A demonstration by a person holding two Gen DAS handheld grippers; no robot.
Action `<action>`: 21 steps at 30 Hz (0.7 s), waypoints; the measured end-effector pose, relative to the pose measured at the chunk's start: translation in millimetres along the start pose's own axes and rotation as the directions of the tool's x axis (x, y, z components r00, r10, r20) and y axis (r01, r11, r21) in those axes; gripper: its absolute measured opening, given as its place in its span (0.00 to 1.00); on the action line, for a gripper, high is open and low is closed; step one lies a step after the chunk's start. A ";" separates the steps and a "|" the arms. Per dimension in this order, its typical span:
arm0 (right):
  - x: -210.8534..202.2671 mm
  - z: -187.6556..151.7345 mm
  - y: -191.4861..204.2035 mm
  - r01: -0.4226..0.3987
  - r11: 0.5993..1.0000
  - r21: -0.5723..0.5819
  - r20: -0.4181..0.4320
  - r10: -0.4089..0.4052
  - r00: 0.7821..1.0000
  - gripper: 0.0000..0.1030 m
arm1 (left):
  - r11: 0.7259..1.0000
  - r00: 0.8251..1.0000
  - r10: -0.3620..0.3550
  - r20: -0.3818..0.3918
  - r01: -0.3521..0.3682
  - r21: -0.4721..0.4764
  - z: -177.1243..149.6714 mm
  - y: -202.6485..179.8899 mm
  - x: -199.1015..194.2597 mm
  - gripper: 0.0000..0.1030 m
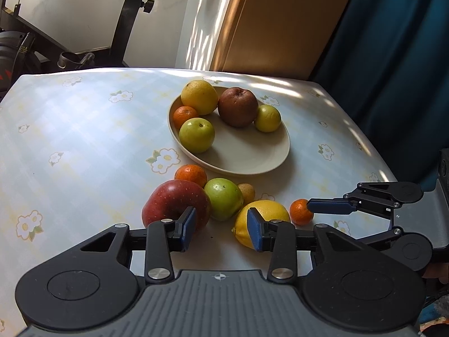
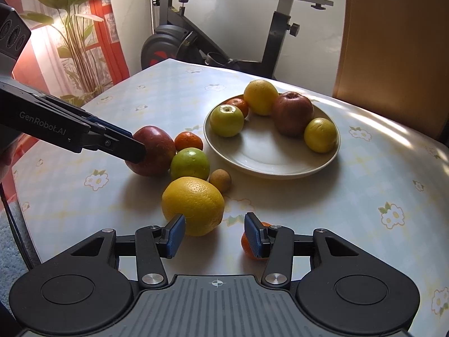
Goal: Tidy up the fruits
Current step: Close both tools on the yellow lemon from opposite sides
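Plate: held five fruits, apples and citrus.
Table: six fruits lay loose.
Left gripper: jaws apart, empty.
Right gripper: jaws apart, empty.

Left tool open, empty; right tool open, empty.

Left gripper open between red apple and lemon

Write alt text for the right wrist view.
The right gripper hangs open over a flowered table, with a large lemon and a small mandarin just beyond its fingers. Further back, a plate holds five fruits; the left gripper reaches a red apple.
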State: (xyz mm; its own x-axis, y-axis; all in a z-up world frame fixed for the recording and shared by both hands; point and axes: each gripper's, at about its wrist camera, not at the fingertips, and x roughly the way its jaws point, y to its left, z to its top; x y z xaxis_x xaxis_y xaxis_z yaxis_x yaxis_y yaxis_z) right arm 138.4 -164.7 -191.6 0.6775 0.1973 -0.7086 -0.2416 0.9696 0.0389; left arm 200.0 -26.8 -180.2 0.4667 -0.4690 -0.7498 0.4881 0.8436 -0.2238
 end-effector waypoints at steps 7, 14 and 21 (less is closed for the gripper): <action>1.2 3.6 8.1 -0.023 0.999 -0.031 -0.004 0.023 1.000 0.42 | 1.000 1.000 -0.013 -0.009 0.013 -0.006 0.3 -0.4 3.0 0.41; 8.0 13.6 16.9 -0.031 0.996 -0.082 -0.006 0.030 1.000 0.48 | 0.998 0.998 -0.047 -0.035 0.046 -0.039 0.4 1.5 8.3 0.41; 14.9 11.0 18.8 -0.042 0.994 -0.102 -0.026 0.040 0.999 0.42 | 0.997 0.997 -0.064 -0.049 0.062 -0.048 0.3 -2.2 13.4 0.41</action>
State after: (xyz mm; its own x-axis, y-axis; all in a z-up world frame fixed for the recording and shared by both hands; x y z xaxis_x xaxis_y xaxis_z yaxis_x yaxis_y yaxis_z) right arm 151.6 -142.0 -193.7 0.6494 0.2318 -0.7243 -0.3396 0.9406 -0.0035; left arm 205.4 -35.0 -189.6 0.3977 -0.5090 -0.7634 0.4802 0.8244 -0.2995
